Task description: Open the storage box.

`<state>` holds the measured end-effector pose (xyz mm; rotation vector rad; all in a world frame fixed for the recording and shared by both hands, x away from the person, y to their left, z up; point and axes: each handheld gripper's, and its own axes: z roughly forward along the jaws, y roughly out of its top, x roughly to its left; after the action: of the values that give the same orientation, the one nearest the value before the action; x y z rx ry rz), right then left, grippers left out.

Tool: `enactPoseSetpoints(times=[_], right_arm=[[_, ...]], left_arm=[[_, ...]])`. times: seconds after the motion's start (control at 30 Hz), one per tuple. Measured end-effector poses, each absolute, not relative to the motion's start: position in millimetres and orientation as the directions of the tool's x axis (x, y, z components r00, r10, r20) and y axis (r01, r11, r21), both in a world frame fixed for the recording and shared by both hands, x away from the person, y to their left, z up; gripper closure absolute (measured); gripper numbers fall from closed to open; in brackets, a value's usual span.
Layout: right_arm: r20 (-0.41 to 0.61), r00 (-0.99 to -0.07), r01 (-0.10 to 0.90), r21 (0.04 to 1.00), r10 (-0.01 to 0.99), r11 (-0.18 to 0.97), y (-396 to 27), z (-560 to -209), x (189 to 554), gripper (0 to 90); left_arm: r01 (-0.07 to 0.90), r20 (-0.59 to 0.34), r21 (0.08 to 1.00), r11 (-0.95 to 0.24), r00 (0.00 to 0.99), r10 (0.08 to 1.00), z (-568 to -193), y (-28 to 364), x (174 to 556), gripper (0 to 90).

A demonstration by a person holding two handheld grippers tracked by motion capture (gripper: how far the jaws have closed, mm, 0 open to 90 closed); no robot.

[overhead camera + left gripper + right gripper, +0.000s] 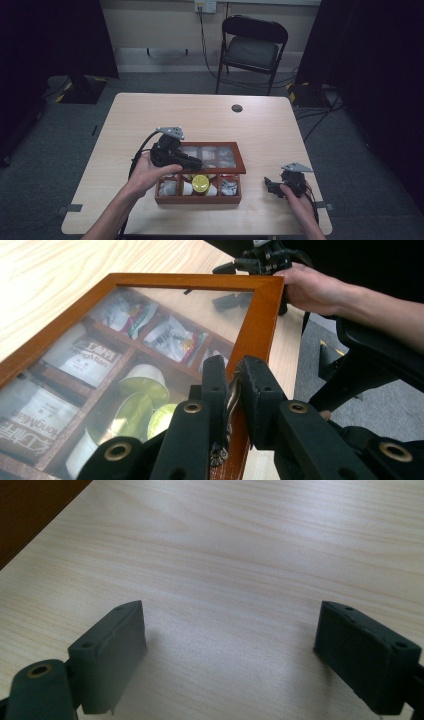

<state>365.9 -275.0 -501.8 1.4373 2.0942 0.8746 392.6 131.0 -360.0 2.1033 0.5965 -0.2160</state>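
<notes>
A wooden tea box (198, 198) stands near the table's front edge, with its glass-paned lid (241, 161) lifted partway. My left gripper (196, 163) reaches in from the left. In the left gripper view, my left gripper (235, 376) is shut on the small metal clasp (230, 401) at the front rim of the lid (260, 315). Through the glass I see green capsules (142, 386) and tea sachets (86, 354) in the compartments. My right gripper (273, 186) rests to the right of the box. In its own view my right gripper (230, 650) stands open over bare wood (250, 555).
A small dark round disc (237, 108) lies far back on the table (150, 115). A folding chair (252, 47) stands beyond the far edge. The box's dark corner (27, 505) lies to the upper left of my right gripper.
</notes>
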Motion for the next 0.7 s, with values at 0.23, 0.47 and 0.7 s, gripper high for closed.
enactPoseSetpoints(times=[0.23, 0.47, 0.7], right_arm=[[-0.012, -0.355, 0.649, 0.717, 0.935, 0.255, -275, -502, 366, 12.0], [-0.013, -0.354, 0.649, 0.717, 0.935, 0.256, -275, -502, 366, 12.0], [-0.012, -0.355, 0.649, 0.717, 0.935, 0.255, -275, -502, 366, 12.0]], left_arm=[[0.496, -0.373, 0.742, -0.452, 0.864, 0.338, -355, 133, 396, 80.8], [0.500, -0.374, 0.744, -0.442, 0.861, 0.345, -350, 133, 400, 80.8], [0.496, -0.371, 0.753, -0.432, 0.863, 0.343, -347, 135, 403, 80.9]])
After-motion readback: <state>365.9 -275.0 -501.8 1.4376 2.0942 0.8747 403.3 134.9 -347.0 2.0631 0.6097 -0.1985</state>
